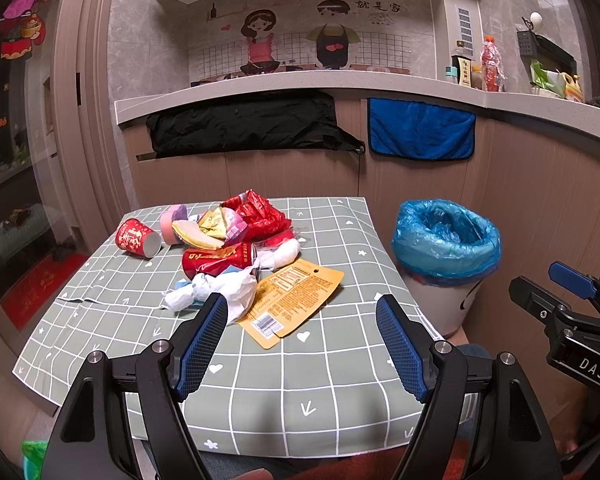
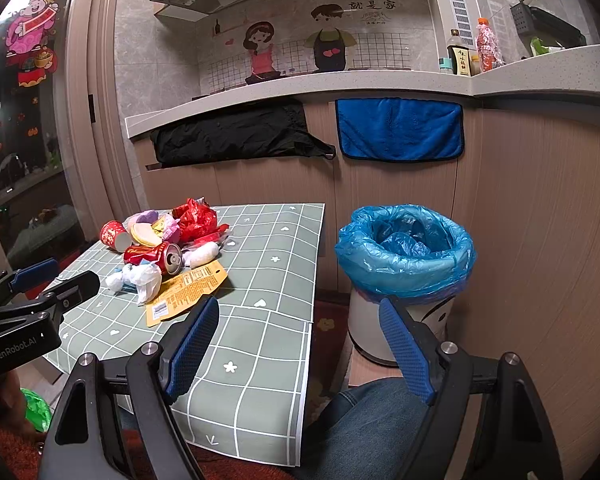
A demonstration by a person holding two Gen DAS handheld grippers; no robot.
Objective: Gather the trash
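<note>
Trash (image 1: 236,256) lies heaped on the table (image 1: 332,380) beside the bin (image 1: 446,240), untouched; both tools, left (image 1: 302,308) and right (image 2: 300,312), gape empty, so a first grab comes next.

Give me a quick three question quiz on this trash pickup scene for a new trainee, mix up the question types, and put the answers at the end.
1. True or false: the crushed red drink can already lies inside the white bin with the blue plastic liner.
2. Multiple choice: which item of the pile lies nearest the left gripper? A) flat orange snack packet B) red paper cup C) crumpled red plastic wrapper
3. Fill in: both grippers, including the right gripper, have their jaws ____ with nothing between them.

Key: 1 false, the can lies on the grey-green checked tablecloth. 2 A. 3 open.
</note>
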